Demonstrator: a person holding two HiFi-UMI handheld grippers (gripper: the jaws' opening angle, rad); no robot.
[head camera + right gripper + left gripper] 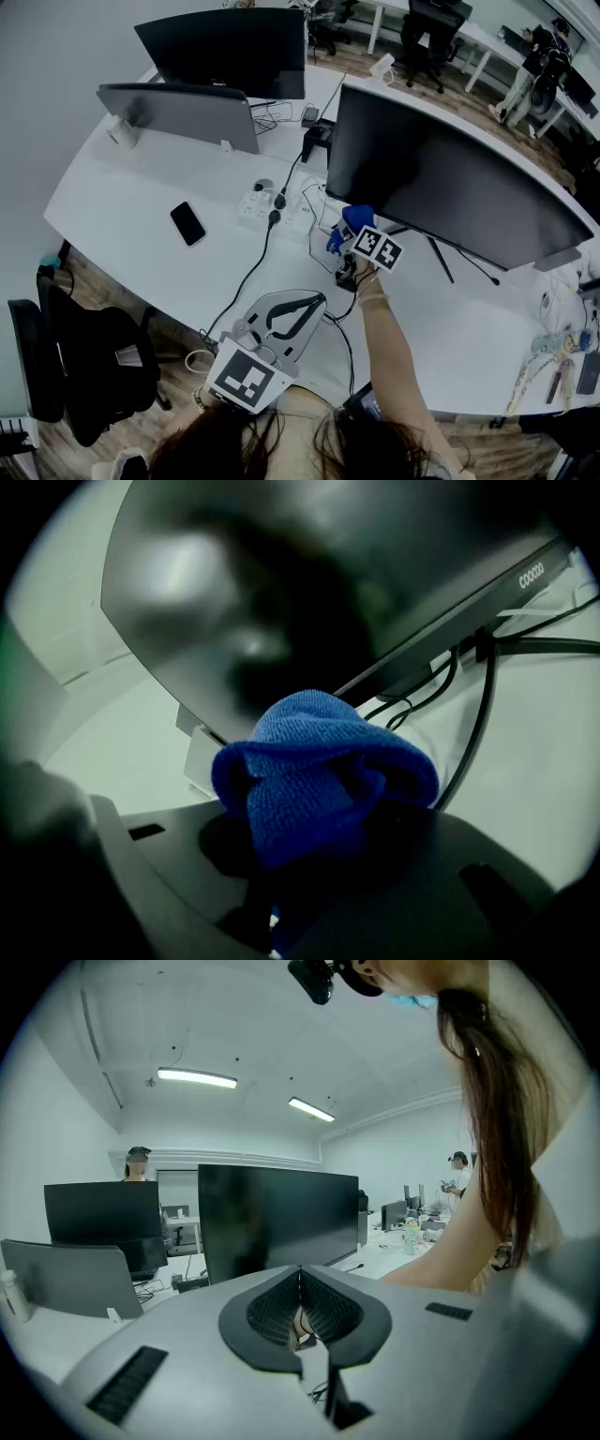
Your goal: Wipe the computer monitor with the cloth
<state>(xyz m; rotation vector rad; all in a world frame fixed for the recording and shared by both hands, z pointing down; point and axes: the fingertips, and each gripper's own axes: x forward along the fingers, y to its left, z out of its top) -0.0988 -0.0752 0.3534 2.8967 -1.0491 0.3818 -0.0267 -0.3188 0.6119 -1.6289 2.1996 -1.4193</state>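
1. The person stands at the near side of the white table (141, 206). The right gripper (345, 242) is stretched forward, with its jaws closed on a blue cloth (323, 771) that bulges out in front of them as a soft bunch.
2. The monitor (450, 178) to be wiped is the big dark one on the right part of the table. The cloth is at its lower left corner, just in front of the glass. I cannot tell if it touches the glass already.
3. The long axis of the screen runs from this corner away to the right. So I judge that the wiping stroke must go to the right and upward from where the cloth is now.
4. The right gripper is clearly the nearer one. The left gripper (314, 305) is held back close to the person's body, well apart from the screen, with its jaws together and nothing between them.
5. The head view gives the whole length of the screen and a phone (187, 223) lying on the table to the left. It does not show the contact.
6. The right gripper view shows the lower frame of the screen and the cables (478, 714) hanging under it, near the cloth. I think a low stroke could catch them.
7. The left gripper view shows the dark screen upright, seen from the front, which the other two views do not give.
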